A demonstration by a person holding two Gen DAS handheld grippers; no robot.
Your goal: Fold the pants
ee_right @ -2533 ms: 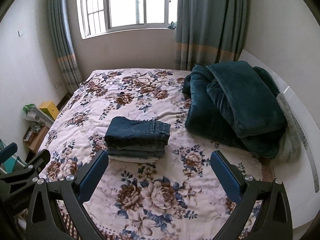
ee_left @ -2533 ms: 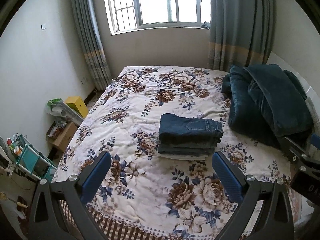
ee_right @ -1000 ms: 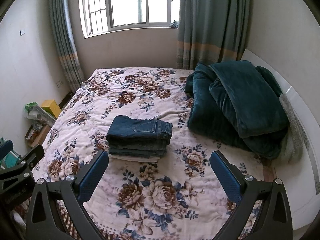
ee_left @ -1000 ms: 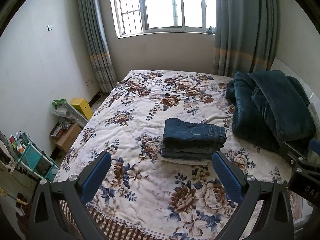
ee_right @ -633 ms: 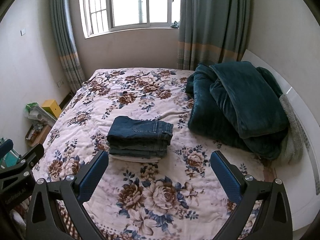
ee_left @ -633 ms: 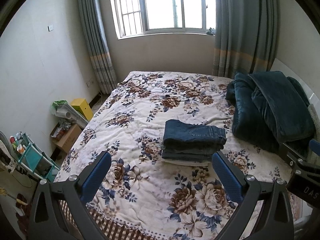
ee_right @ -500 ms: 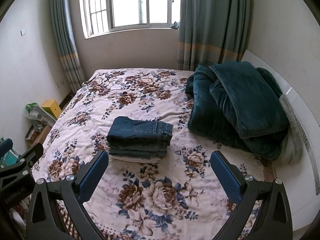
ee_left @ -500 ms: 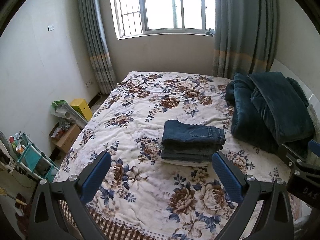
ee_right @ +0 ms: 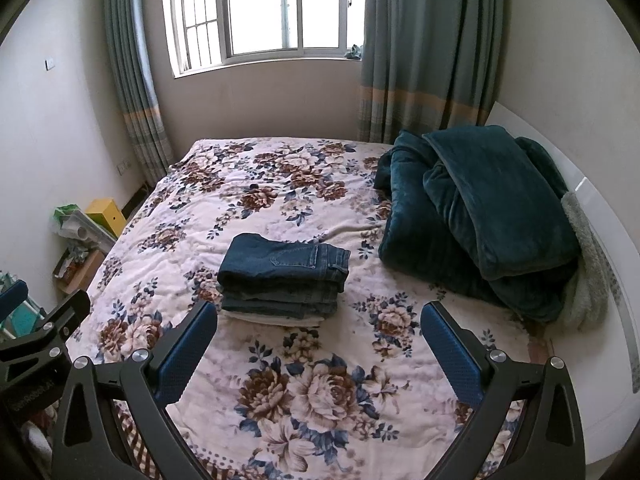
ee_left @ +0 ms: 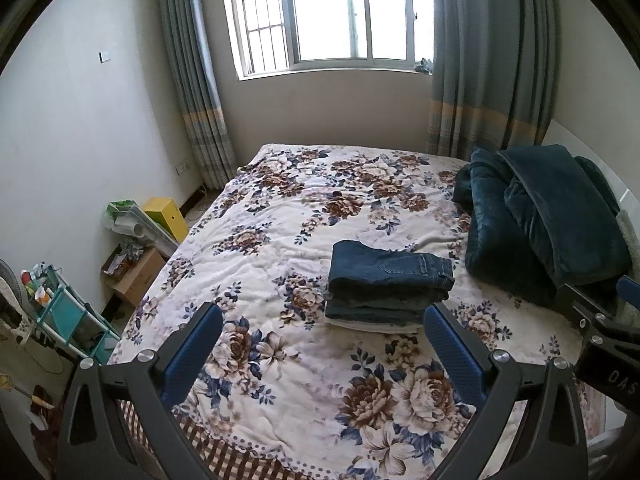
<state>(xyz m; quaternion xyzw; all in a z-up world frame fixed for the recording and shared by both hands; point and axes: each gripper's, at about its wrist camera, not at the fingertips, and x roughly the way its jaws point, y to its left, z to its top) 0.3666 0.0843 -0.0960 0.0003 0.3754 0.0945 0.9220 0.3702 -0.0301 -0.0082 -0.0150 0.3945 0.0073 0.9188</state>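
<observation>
On the bed (ee_left: 280, 240), near its middle, the folded pants (ee_left: 390, 272) top a small stack, long axis running left to right, waistband end toward the teal blanket (ee_left: 540, 224). The left tongs (ee_left: 322, 350) and right tongs (ee_right: 318, 346) hover above the bed's near edge, both spread wide and empty.

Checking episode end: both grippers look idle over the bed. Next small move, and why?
Probably none beyond keeping both back: the folded pants lie stacked on the floral bedspread, left gripper and right gripper both open, empty and well short of them. The fold looks done.
</observation>
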